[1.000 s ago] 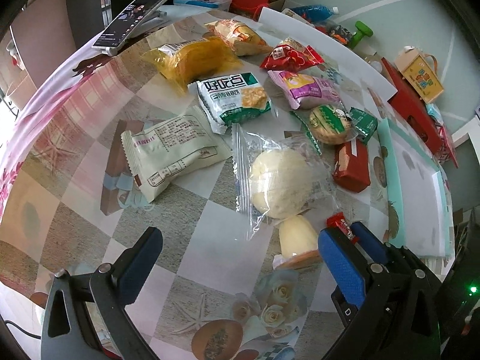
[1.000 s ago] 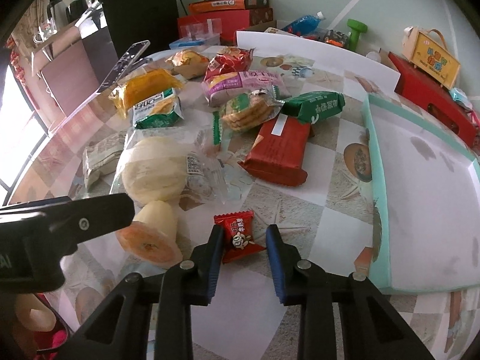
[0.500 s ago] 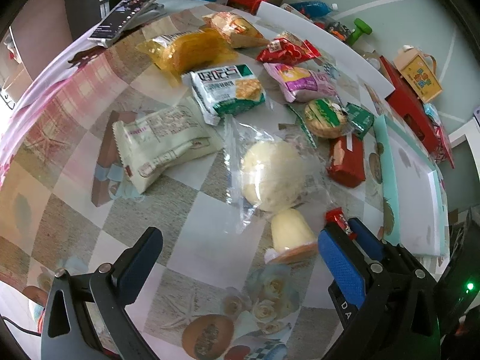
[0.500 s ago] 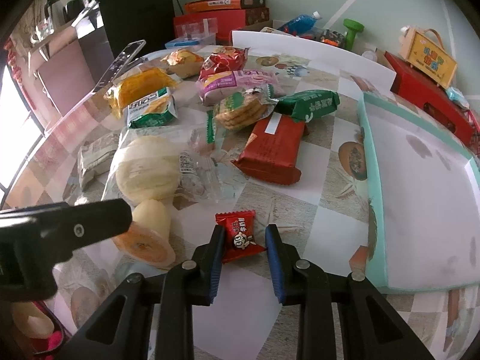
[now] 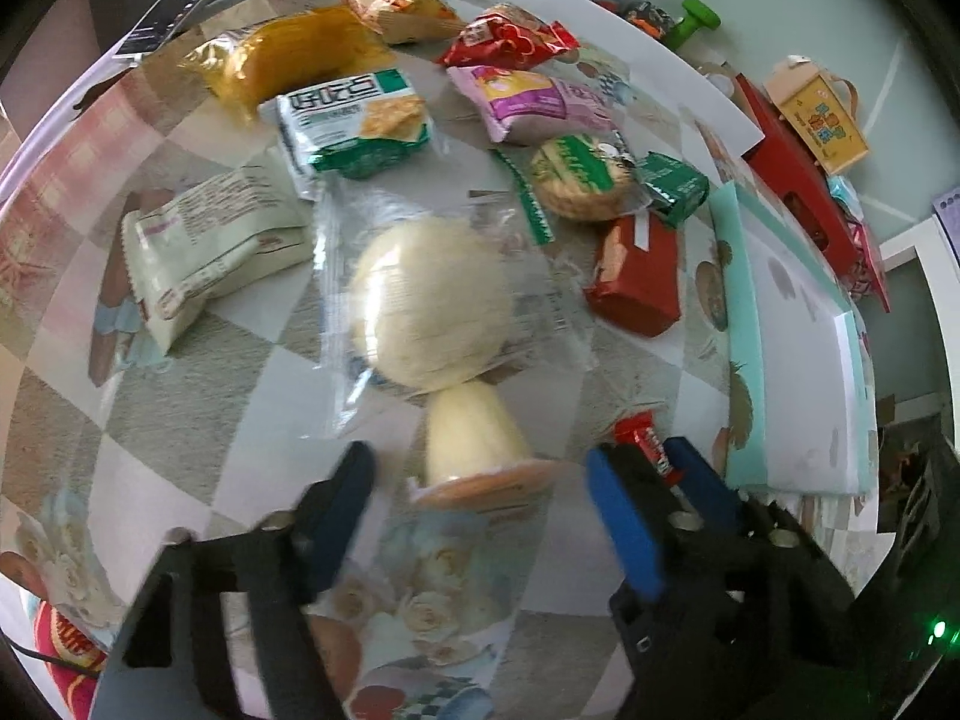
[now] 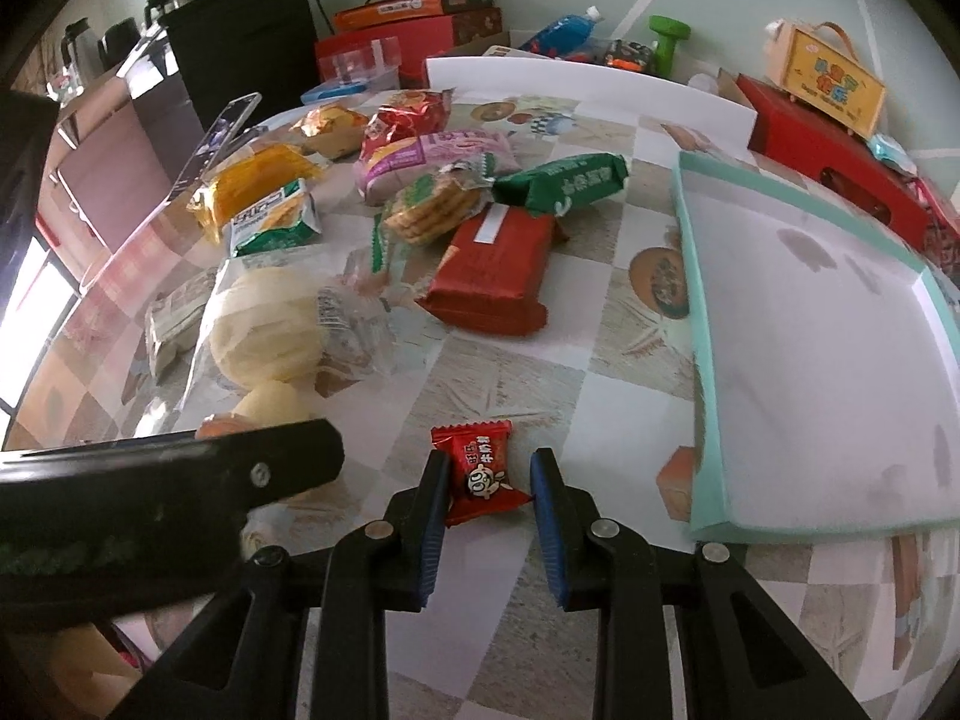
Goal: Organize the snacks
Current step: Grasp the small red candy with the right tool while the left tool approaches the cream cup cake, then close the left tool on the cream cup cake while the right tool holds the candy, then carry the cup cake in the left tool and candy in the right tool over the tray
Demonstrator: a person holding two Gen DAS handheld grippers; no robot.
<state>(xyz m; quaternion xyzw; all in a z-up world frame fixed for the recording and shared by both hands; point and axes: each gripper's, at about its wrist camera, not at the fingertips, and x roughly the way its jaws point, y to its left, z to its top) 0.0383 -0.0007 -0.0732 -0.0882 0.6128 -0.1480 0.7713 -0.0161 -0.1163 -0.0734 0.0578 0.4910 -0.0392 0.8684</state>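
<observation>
Several snack packs lie on the patterned table. A small cone-shaped cream cake [image 5: 471,444] lies between the fingers of my open left gripper [image 5: 480,483], untouched. A bagged round bun [image 5: 429,306] lies just beyond it. My right gripper [image 6: 489,477] is open around a small red candy [image 6: 480,471], which rests on the table; the left finger touches its wrapper. The candy also shows in the left wrist view [image 5: 639,429]. A red wafer pack [image 6: 495,267] and a green pack [image 6: 564,180] lie farther back. The teal-rimmed tray [image 6: 696,312] is on the right.
Behind the bun lie a green-white cracker pack [image 5: 354,120], a pale pack [image 5: 210,240], a yellow pack [image 5: 294,54], pink and red bags, and a round biscuit pack [image 5: 579,177]. A phone [image 6: 219,135] and red boxes [image 6: 840,165] stand at the table's edges.
My left gripper has moved forward and narrowed around the cone cake. My right gripper has opened slightly around the red candy and stayed in place.
</observation>
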